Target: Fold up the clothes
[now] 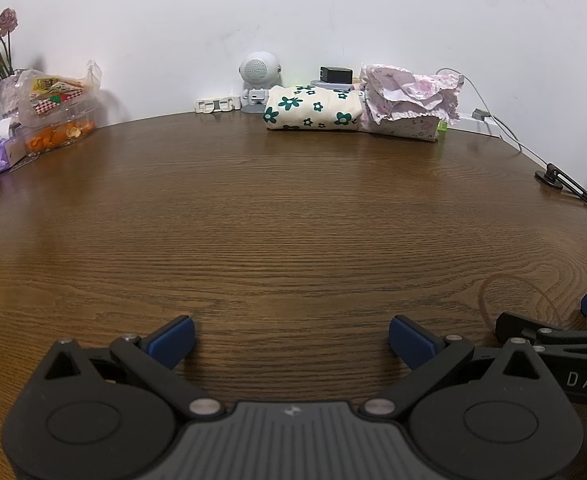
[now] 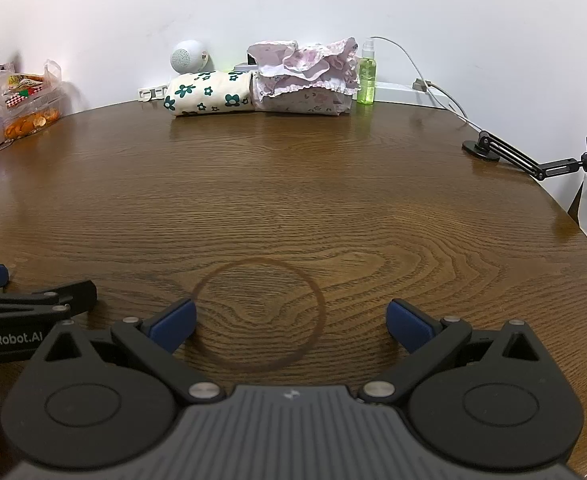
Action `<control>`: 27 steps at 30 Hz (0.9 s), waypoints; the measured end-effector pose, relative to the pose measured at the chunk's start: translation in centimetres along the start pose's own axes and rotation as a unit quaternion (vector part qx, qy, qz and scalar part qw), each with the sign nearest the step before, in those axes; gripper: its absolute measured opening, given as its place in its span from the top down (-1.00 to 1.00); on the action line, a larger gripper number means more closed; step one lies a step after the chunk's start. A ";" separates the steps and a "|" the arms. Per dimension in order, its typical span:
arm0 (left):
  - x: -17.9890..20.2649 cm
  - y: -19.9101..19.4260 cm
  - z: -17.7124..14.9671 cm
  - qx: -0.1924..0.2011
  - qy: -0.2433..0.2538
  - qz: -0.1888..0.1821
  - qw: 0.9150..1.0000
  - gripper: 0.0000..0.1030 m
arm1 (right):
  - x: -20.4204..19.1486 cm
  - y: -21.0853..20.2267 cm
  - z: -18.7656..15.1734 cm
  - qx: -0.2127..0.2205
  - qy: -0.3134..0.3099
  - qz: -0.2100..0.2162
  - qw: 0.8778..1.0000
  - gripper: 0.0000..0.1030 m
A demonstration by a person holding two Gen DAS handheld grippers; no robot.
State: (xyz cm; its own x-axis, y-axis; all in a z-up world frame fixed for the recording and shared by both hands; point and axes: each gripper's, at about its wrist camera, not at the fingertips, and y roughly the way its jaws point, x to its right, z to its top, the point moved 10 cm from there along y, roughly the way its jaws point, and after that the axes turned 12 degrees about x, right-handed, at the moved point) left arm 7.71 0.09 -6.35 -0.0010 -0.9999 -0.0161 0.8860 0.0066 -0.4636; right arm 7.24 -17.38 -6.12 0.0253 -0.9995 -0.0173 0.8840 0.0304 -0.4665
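Left gripper [image 1: 291, 340] and right gripper [image 2: 291, 326] both spread wide, empty, low over table [image 2: 293, 200]. Floral bundle [image 2: 209, 94] and pink ruffled bundle [image 2: 305, 80] sit touching at 12 o'clock by wall, look folded already, probably parked out of way.

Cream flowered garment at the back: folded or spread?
Folded: the cream flowered garment lies as a compact bundle beside the pink ruffled garment.
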 end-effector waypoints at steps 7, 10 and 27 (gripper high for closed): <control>0.0 0.0 0.1 -0.002 0.002 0.000 1.000 -1.00 | 0.1 0.0 0.0 0.000 -0.001 0.000 1.000 -0.99; 0.0 0.0 0.1 -0.002 0.003 0.001 1.000 -1.00 | 0.1 0.0 0.0 0.000 -0.001 0.000 1.000 -0.99; 0.0 0.0 0.3 -0.001 -0.001 0.001 1.000 -1.00 | 0.0 0.0 -0.1 0.000 0.000 -0.003 1.000 -0.99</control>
State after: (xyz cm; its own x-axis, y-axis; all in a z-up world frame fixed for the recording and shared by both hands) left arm 7.82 0.11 -6.11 0.0022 -0.9999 -0.0153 0.8854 0.0090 -0.4647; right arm 7.25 -17.42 -6.19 0.0203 -0.9997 -0.0139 0.8844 0.0245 -0.4661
